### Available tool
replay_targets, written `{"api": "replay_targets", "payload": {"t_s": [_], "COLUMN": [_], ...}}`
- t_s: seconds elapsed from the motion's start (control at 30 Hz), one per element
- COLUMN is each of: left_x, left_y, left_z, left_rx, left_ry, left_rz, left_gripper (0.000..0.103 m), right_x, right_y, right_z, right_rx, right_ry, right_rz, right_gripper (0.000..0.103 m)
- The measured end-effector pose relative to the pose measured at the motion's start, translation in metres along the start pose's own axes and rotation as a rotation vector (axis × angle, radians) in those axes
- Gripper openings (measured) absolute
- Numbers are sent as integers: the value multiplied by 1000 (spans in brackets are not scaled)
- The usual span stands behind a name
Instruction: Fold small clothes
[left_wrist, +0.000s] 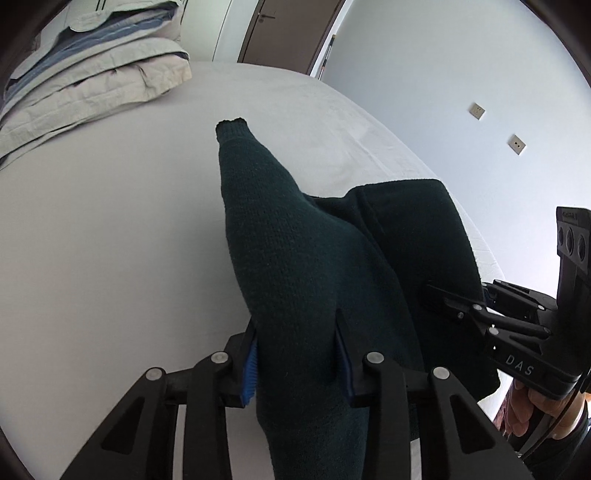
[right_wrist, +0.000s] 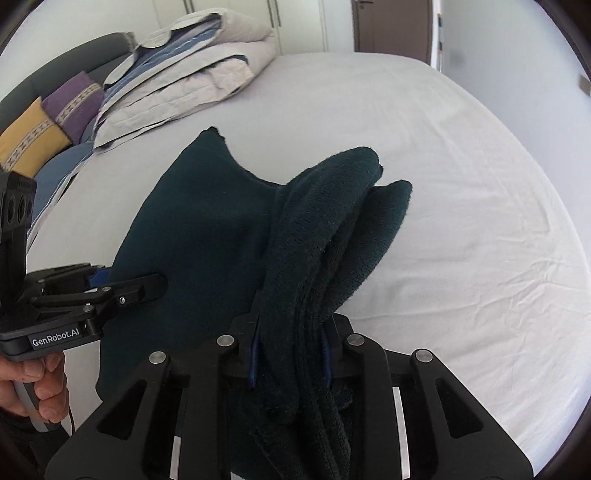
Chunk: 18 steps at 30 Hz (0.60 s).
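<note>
A dark green knit sweater (left_wrist: 295, 258) lies partly lifted over the white bed (left_wrist: 110, 229). My left gripper (left_wrist: 297, 354) is shut on a bunched part of it, and a sleeve stretches away to its cuff (left_wrist: 231, 127). My right gripper (right_wrist: 290, 354) is shut on a thick folded bundle of the same sweater (right_wrist: 207, 229), whose folded ends (right_wrist: 354, 166) hang forward. Each gripper shows in the other's view: the right one (left_wrist: 439, 295) at the sweater's right edge, the left one (right_wrist: 147, 284) at its left edge.
Folded grey and blue bedding (left_wrist: 92, 62) is stacked at the bed's far left, also in the right wrist view (right_wrist: 192, 62). Yellow and purple cushions (right_wrist: 48, 118) lie beside it. A brown door (left_wrist: 291, 29) and a white wall with sockets (left_wrist: 476, 110) stand beyond the bed.
</note>
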<state>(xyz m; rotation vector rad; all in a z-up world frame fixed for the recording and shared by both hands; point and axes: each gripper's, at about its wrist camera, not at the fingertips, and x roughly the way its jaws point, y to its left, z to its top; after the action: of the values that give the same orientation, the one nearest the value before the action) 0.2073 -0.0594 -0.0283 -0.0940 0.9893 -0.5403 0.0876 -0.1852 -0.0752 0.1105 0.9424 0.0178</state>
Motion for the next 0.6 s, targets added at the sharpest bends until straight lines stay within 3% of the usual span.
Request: {"api": "replay_targets", "payload": {"t_s": [0.13, 0.3, 0.47, 0.57, 0.6], "left_x": [-66, -114, -109, -82, -79], "left_y": [22, 50, 89, 116, 124], "left_z": [-39, -94, -145, -165, -170], "left_rx": [16, 4, -66, -138, -164], "left_ry": [-31, -25, 16, 60, 44], "left_rz": [35, 84, 78, 76, 43], "left_gripper": [37, 37, 38, 44, 47], "right_x": [-30, -38, -15, 19, 30], "right_y": [57, 117, 136, 117, 105], "right_z": [-27, -69, -108, -125, -132], "right_rx": [-23, -15, 18, 112, 161], "right_ry": [-23, 2, 55, 119, 130], "right_rz": [72, 172, 230, 217, 259], "right_gripper": [22, 22, 22, 24, 28]}}
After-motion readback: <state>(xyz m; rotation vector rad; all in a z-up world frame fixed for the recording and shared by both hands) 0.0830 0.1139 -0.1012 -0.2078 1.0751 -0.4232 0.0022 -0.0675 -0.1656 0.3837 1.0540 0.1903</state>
